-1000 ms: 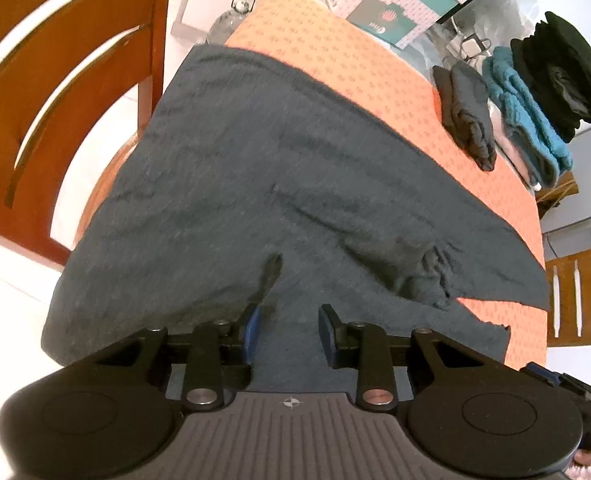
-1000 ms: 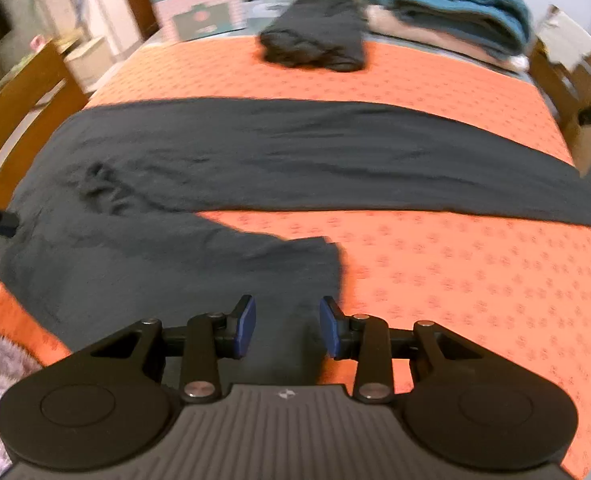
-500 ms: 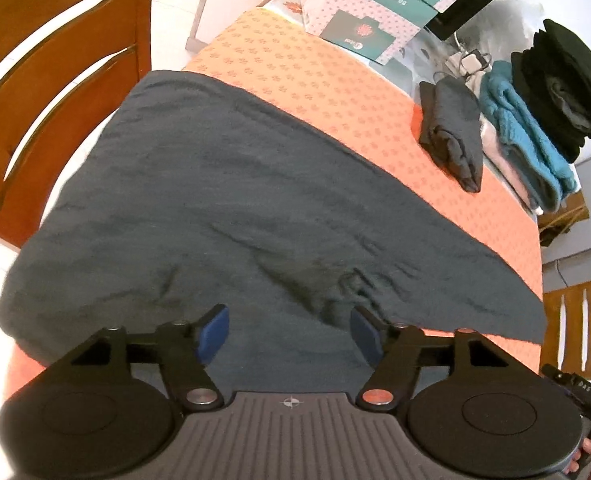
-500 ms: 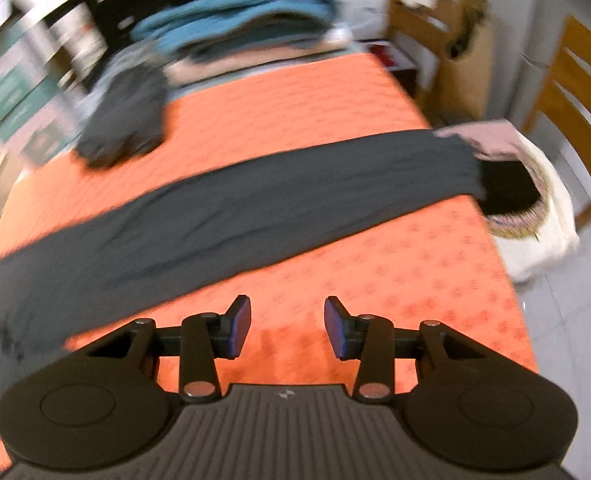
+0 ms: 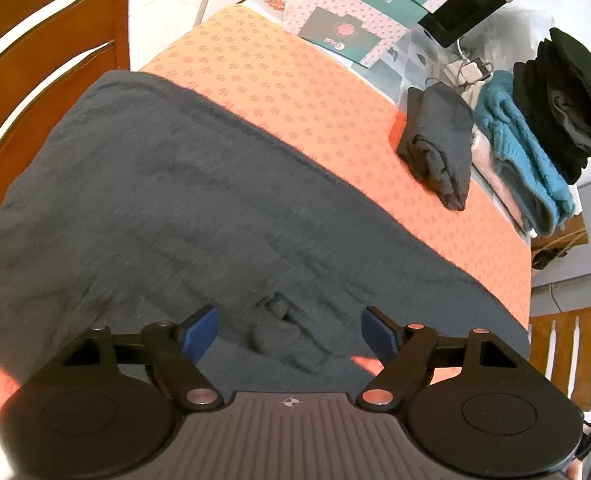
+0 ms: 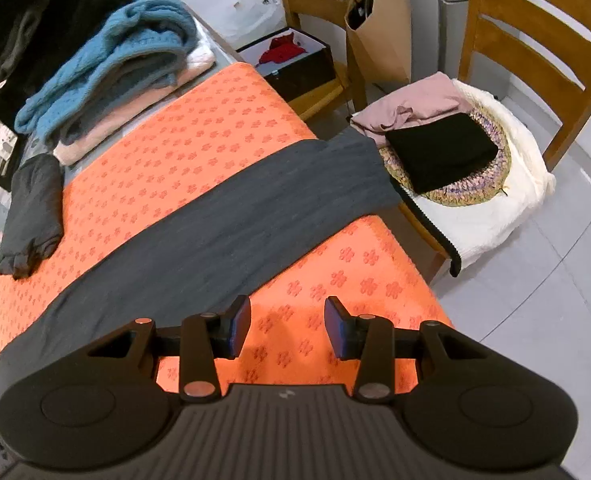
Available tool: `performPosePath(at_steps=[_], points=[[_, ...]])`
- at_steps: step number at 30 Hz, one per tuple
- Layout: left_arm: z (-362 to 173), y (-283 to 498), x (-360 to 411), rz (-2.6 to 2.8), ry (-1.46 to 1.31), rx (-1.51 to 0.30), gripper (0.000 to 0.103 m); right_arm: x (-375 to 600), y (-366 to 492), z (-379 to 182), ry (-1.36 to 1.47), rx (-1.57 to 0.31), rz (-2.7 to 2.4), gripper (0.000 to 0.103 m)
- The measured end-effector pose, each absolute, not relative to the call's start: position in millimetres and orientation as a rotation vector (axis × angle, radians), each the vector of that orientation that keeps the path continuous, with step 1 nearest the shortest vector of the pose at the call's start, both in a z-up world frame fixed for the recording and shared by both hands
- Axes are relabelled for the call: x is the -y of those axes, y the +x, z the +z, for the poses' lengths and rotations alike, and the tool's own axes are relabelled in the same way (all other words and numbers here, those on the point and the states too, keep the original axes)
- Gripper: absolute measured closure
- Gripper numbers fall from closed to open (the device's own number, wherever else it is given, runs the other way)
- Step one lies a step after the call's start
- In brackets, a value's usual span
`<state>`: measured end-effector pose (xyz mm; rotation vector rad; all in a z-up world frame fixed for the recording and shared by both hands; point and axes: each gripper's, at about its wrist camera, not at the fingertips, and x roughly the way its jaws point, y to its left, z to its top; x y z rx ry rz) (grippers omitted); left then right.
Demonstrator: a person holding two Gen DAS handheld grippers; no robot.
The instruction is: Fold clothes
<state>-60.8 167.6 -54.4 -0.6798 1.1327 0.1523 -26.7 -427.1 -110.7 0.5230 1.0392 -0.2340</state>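
Observation:
Dark grey trousers (image 5: 175, 200) lie spread on the orange patterned tablecloth (image 5: 295, 80). Their wide upper part fills the left wrist view, with a small rumple just ahead of the jaws. My left gripper (image 5: 289, 330) hovers over that rumple; its jaws are opening and hold nothing. In the right wrist view one trouser leg (image 6: 231, 232) runs slantwise to the table's far right edge. My right gripper (image 6: 288, 330) stands open above bare tablecloth (image 6: 355, 264), just short of that leg.
A folded dark grey garment (image 5: 439, 148) lies at the back of the table beside a blue knit pile (image 6: 111, 68) and black clothes (image 5: 563, 92). Boxes (image 5: 375, 4) stand at the far corner. Wooden chairs flank the table (image 5: 47, 40); one holds folded clothes (image 6: 443, 152).
My left jaws spread wide apart and the hand drew back over the trousers' upper part. My right gripper swung along the trouser leg to the table's right end and rolled.

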Motion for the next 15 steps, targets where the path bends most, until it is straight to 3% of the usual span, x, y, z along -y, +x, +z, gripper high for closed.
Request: performPosePath(at_steps=[15], points=[[-49.1, 0.3, -148.4, 0.101, -0.652, -1.158, 0.020, 456.7, 5.6, -128.7, 0.602, -1.006, -0.315, 0.048]])
